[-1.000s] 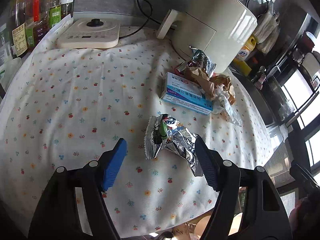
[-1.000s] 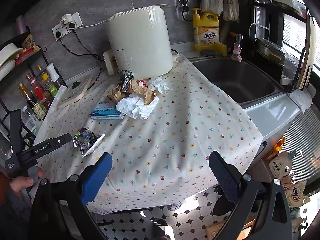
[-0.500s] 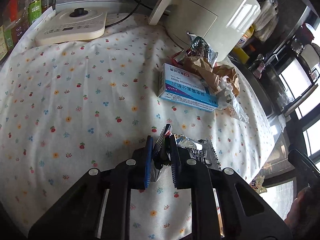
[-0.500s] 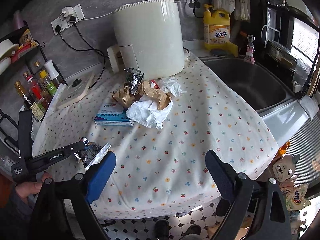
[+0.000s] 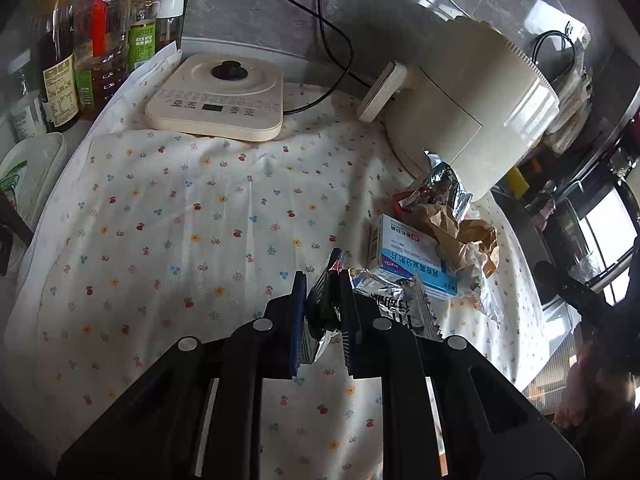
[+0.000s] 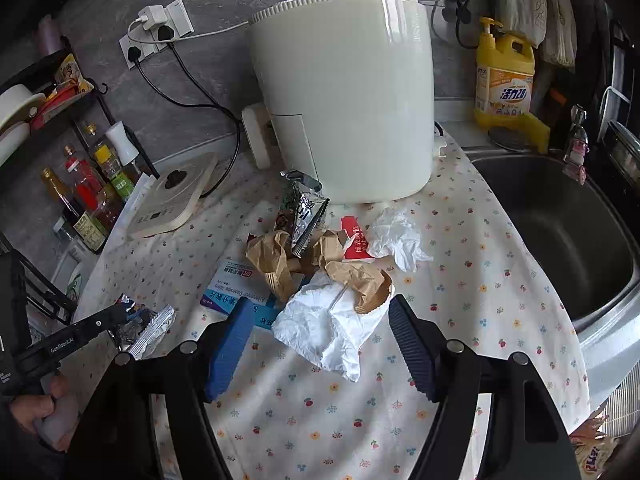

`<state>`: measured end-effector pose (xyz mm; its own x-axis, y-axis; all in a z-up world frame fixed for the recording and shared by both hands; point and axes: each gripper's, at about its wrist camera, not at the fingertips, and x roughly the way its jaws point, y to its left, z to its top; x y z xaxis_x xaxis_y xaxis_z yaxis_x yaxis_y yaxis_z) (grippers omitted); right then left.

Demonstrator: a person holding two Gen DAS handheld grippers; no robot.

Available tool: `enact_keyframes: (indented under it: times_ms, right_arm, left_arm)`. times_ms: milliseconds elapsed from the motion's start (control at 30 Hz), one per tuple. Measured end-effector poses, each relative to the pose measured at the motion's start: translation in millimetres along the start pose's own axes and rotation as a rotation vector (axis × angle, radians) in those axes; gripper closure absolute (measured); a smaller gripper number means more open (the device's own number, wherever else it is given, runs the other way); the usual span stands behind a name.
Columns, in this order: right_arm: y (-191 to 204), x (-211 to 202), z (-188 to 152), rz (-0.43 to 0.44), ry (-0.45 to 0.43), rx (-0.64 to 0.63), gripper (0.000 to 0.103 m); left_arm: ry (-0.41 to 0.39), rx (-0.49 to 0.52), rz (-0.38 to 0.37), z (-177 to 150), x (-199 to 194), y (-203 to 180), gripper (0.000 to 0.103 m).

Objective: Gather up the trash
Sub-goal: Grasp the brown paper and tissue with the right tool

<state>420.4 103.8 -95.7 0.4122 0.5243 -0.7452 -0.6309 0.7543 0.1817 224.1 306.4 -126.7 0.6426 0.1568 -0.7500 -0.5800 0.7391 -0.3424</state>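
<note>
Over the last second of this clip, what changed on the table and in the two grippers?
The left gripper closed on the foil snack wrapper and lifted it. The right gripper moved in toward the trash pile and now straddles the white crumpled tissue, its jaws closing but not yet pressing it. The blue medicine box, brown paper and air fryer stayed put.

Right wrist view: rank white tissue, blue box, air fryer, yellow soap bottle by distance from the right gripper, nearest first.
1. White tissue: between the closing jaws of the right gripper, pads not yet pressing it.
2. Blue box: just beyond the left finger.
3. Air fryer: behind the trash pile, centre.
4. Yellow soap bottle: far right, by the sink.
</note>
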Motion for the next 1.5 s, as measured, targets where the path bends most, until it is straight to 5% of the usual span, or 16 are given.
enact_keyframes:
  times_ms: [333,467,1067,1500]
  right_arm:
    - [-3.6,56.5,27.9,0.045,0.076,-0.022,0.059]
    - [-5.5,69.8,23.0,0.043,0.109,-0.045,0.09]
    - [3.2,-16.5,24.8,0.024,-0.088,-0.001,0.094]
    - [32.9,-53.2,-25.3,-0.035,-0.1,0.036,0.094]
  left_arm:
    - [-0.015,-0.103,0.085,-6.9,-11.3,26.7,0.087]
    - [-0.012,-0.116,0.093,-11.5,-12.7,30.7,0.087]
    - [-0.052,-0.012,-0.017,-2.1,-30.0,21.7,0.087]
    - [-0.031,0.035,-0.055,-16.3,-52.7,49.2,0.087]
